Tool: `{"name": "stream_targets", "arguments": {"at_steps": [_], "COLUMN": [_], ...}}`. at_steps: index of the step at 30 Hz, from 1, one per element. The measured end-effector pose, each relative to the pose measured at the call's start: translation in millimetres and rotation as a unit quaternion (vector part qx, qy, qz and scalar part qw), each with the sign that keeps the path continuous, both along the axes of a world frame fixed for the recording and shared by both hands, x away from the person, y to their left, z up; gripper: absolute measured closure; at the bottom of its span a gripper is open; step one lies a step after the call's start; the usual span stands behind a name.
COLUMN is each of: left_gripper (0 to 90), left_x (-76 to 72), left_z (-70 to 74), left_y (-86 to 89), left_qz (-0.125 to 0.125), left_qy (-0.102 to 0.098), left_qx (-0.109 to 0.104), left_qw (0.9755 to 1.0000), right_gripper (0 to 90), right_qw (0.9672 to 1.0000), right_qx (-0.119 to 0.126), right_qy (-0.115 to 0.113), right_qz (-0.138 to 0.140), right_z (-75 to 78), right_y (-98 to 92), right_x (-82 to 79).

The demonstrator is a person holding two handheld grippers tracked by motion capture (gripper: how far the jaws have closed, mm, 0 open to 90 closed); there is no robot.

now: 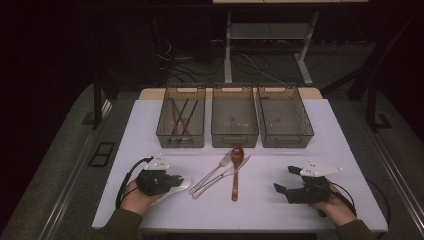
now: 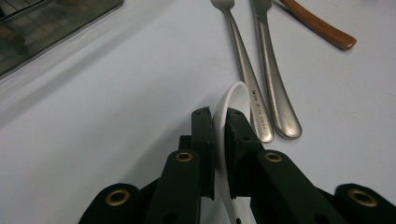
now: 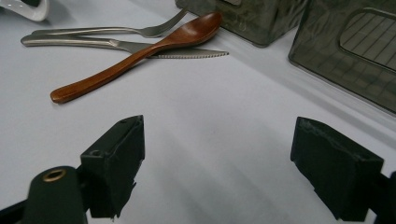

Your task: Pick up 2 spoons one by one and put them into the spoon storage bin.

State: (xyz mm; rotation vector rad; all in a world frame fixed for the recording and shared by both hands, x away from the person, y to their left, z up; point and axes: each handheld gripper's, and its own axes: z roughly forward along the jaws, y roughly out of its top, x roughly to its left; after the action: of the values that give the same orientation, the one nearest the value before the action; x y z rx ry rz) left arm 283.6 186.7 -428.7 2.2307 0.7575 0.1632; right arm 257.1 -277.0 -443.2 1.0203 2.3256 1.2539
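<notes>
My left gripper (image 1: 175, 183) lies low at the table's front left, shut on a white ceramic spoon (image 1: 182, 186). In the left gripper view the jaws (image 2: 219, 117) pinch the spoon's white rim (image 2: 235, 92) edge-on. A steel fork (image 1: 220, 166), a steel knife (image 1: 222, 176) and a brown wooden spoon (image 1: 236, 172) lie crossed at the table's middle, just right of that gripper. My right gripper (image 1: 283, 179) rests at the front right, open, with bare table between its jaws (image 3: 217, 149). The wooden spoon (image 3: 140, 56) lies ahead of it over the knife (image 3: 116, 44).
Three dark see-through bins stand in a row at the back of the white table (image 1: 145, 150). The left bin (image 1: 180, 140) holds brown chopsticks (image 1: 181, 115). The middle bin (image 1: 234, 140) and right bin (image 1: 287, 140) look empty. Floor and cables lie beyond.
</notes>
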Motion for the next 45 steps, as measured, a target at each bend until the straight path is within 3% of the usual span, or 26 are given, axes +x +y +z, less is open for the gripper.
{"name": "stream_targets", "arguments": {"at_steps": [14,22,33,36,45], "left_gripper": [83.1,83.1,83.1,83.1,83.1], "left_x": [0.7,8.5,26.3,32.6,54.0], "left_z": [11.6,17.8,33.9,39.2,50.1], "left_y": [-2.8,-10.4,-36.4,-44.1,-68.2], "left_qz": [0.013,0.011,0.002,0.0,-0.005], "left_qy": [-0.014,-0.023,-0.051,-0.061,-0.071], "left_qx": [-0.032,-0.046,-0.069,-0.066,-0.078], "left_qw": [0.9993,0.9986,0.9963,0.996,0.9944], "right_gripper": [17.9,17.8,17.8,17.9,17.9], "right_qw": [1.0,0.9999,0.9999,0.9999,0.9999], "right_qx": [-0.004,-0.006,-0.007,-0.003,-0.002], "right_qy": [-0.007,-0.005,-0.004,-0.007,-0.007], "right_qz": [-0.004,-0.008,-0.012,-0.012,-0.008], "right_z": [0.8,0.4,0.6,1.8,1.6], "right_y": [-1.7,-3.3,-4.1,-4.4,-4.7], "right_x": [0.1,1.9,2.0,0.8,0.7]}}
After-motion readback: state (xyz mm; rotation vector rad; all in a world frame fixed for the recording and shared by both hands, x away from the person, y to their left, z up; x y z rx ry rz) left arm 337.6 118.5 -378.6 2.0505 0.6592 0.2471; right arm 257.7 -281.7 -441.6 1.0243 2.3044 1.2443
